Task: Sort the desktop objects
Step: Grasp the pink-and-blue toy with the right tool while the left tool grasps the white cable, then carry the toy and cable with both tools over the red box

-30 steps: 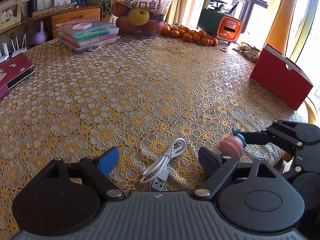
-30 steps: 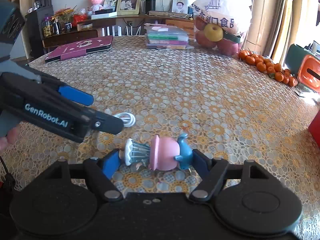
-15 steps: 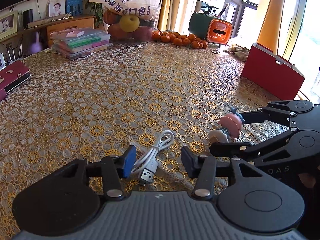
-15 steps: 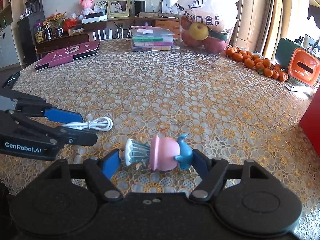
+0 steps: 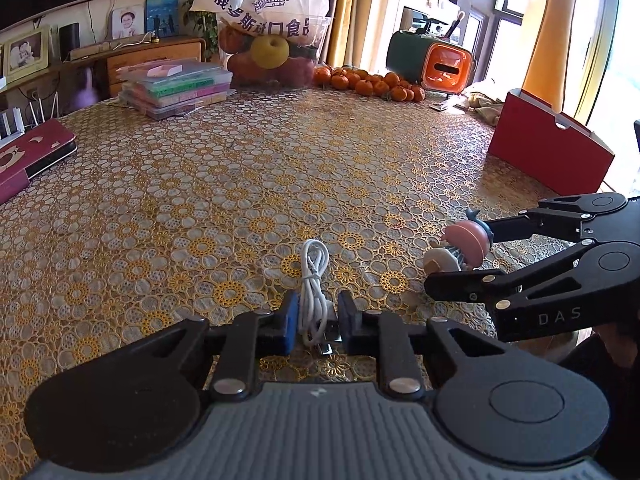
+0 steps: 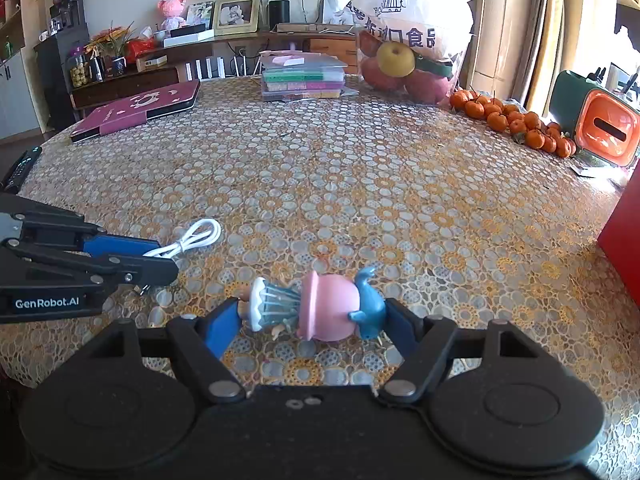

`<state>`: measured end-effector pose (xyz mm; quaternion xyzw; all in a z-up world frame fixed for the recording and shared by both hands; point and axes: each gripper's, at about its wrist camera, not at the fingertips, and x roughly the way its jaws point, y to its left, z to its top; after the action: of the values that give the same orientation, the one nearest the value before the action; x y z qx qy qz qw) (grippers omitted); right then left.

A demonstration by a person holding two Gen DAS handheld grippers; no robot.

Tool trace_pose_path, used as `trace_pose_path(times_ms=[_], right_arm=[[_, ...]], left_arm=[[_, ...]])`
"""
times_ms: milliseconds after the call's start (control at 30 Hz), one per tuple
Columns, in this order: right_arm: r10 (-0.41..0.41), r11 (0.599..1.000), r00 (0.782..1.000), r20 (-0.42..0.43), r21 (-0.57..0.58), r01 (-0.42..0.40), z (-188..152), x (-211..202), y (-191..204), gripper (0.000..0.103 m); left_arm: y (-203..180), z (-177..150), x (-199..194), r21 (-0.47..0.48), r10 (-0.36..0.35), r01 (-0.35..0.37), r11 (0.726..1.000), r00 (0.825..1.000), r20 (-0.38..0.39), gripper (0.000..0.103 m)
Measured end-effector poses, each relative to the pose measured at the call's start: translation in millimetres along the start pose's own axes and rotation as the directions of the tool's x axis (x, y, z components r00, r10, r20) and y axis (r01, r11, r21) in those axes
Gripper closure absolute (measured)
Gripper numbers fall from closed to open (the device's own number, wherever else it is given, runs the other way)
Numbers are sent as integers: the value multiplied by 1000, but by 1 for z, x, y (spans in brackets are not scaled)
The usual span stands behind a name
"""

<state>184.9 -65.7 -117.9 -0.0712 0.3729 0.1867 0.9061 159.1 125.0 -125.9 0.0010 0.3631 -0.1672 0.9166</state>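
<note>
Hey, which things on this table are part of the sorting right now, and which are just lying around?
In the job: cable between the left gripper fingers; figurine held in the right gripper.

Lying about: fruit bag, oranges, plastic cases, maroon folder, red box.
</note>
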Motion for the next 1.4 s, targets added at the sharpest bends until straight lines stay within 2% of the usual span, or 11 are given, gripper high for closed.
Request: trace_pose_path(times_ms=[233,633,1400], right_arm=[[2,1000,1000,11,-3,-2,3,-9,-4,27],[-2,1000,999,46,-6,2,8,-38,-23,27],[-53,999,992,115,7,53,7,-130,-90,27]], left_arm=[[-2,2,-2,-22,-12,11,1000,1000,-8,87],[-28,16,-17,-31,-41,41,999,999,14,89],[-118,72,-51,12,-111,110,994,990,88,89]])
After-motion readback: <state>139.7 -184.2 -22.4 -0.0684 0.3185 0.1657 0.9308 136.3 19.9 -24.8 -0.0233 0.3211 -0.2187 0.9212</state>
